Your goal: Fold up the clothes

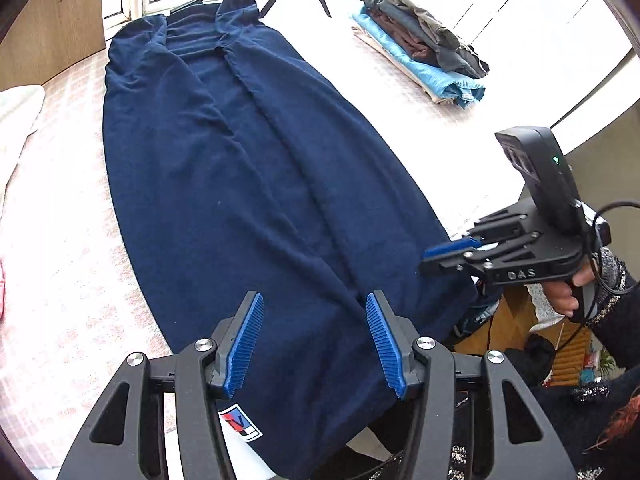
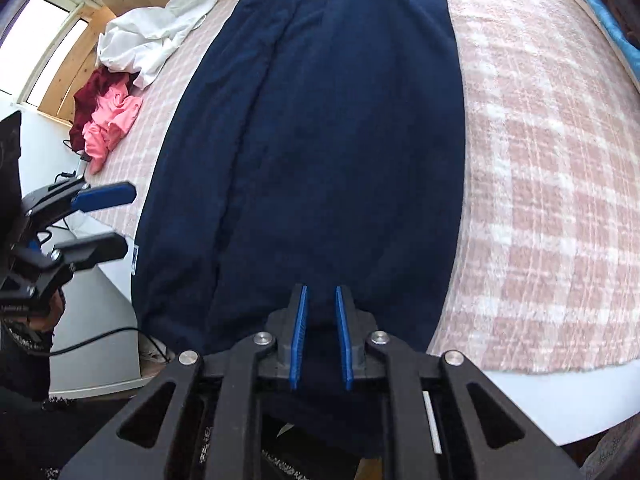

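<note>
- The left gripper (image 1: 316, 340) has its blue ribbed fingers (image 1: 246, 344) spread wide with nothing between them; it hovers over the near hem of the navy garment (image 1: 248, 184), which runs lengthwise straight ahead of it on the bed.
- The right gripper (image 2: 321, 336) has its fingers only a narrow gap apart. The navy garment's near edge lies in that gap, but whether the pads actually pinch the cloth cannot be told.
- In the left wrist view, the right gripper sits just to the right of the left one, beside the garment's right edge, held by a hand (image 1: 576, 292) in a dark knit sleeve.
- The garment is folded inward along its length, a long seam running down its middle away from both grippers, its collar end farthest off.
- Under it lies a pink-and-white checked blanket (image 2: 540, 184).
- Ahead and to the left of the right gripper lie a crumpled pink garment (image 2: 112, 128) and a white one (image 2: 152, 36).
- Far ahead and right of the left gripper sits a stack of folded clothes (image 1: 424, 48), light blue under grey and brown.
</note>
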`<action>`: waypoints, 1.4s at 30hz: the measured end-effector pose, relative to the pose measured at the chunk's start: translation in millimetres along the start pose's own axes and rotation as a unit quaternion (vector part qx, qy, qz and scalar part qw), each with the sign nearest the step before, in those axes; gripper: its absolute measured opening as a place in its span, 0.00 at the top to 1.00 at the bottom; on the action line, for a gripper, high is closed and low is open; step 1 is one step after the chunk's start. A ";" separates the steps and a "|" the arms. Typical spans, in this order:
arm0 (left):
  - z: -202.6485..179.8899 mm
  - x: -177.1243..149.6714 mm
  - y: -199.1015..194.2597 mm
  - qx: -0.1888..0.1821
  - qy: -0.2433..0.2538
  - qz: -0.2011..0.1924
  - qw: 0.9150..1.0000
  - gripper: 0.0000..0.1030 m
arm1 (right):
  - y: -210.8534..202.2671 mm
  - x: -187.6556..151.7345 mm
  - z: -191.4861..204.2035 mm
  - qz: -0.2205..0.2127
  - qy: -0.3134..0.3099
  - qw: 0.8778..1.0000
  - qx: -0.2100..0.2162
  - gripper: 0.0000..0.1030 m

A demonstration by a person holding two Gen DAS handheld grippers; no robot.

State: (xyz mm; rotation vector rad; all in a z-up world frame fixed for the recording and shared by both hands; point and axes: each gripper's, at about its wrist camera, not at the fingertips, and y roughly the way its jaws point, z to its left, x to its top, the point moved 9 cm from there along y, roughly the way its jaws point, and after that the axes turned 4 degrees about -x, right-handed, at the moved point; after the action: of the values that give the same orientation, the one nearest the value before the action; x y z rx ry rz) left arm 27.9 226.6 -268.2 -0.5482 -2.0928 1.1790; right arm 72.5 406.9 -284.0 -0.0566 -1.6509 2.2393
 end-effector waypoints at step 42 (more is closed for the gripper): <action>72.4 153.1 95.5 0.060 -0.079 0.002 0.995 0.93 | 34.9 284.6 -61.5 -0.086 -0.064 0.991 -0.077 0.85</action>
State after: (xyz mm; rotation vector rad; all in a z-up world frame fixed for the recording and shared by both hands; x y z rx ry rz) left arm -126.8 330.0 -324.9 -0.4161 -2.1345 1.3797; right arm -188.0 541.5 -285.7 0.1894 -1.8185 2.0222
